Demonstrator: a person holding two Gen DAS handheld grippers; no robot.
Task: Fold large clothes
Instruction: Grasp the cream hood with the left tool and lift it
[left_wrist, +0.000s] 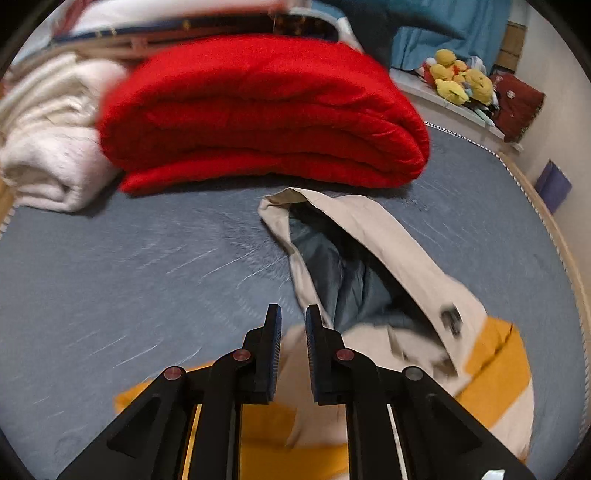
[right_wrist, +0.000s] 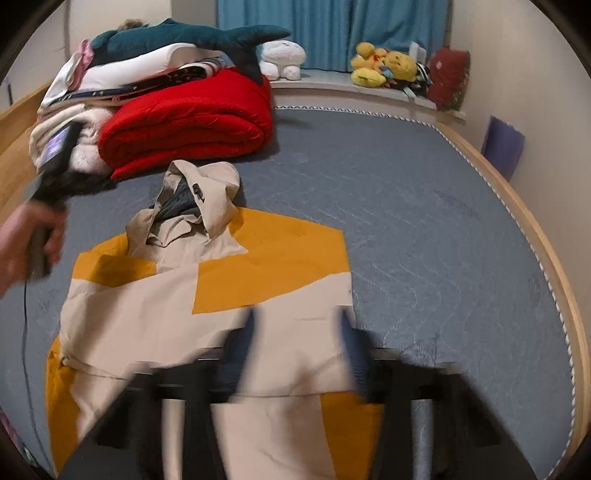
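Jacket (right_wrist: 207, 317): beige and orange, hooded, lying flat on the bed's grey-blue mattress (right_wrist: 424, 229), sleeves folded in.
Hood (left_wrist: 369, 258): open, dark lining showing, pointing at the red quilt.
Left hand-held gripper (left_wrist: 293, 325): jaws narrowly apart, empty, above the hood's edge.
Right hand-held gripper (right_wrist: 299, 332): blurred, jaws wide, empty, over the jacket body.
Red quilt (left_wrist: 258, 114): folded, just beyond the hood.
Plush toys (right_wrist: 384, 66): on the ledge behind.

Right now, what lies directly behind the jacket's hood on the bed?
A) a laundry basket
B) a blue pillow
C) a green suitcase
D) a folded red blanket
D: in the right wrist view the folded red blanket lies on the bed just beyond the hood of the beige and orange jacket.
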